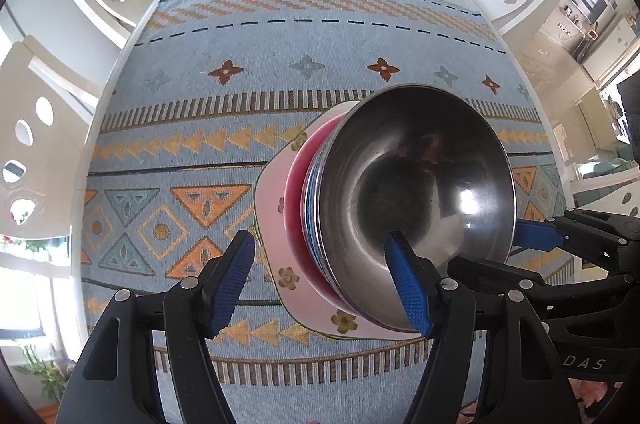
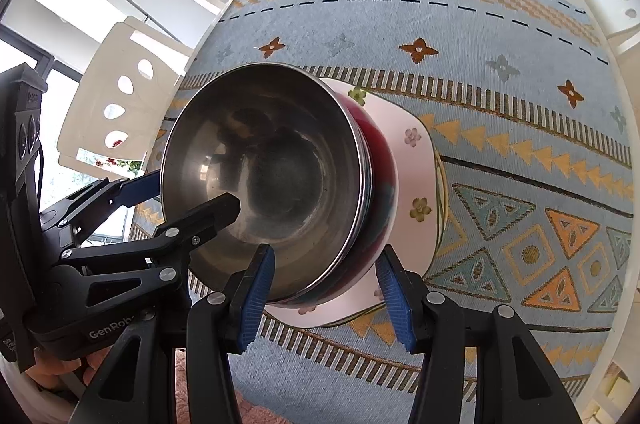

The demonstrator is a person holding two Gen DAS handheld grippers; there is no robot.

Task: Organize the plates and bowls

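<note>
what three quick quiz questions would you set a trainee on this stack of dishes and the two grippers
1. True or false: the steel bowl lies at the bottom of the stack.
2. Which dish rests directly on the patterned cloth? A) red bowl B) pink flowered plate C) steel bowl
3. Fill in: the left gripper and the right gripper are both ___.
Key: 1 false; 2 B; 3 open.
</note>
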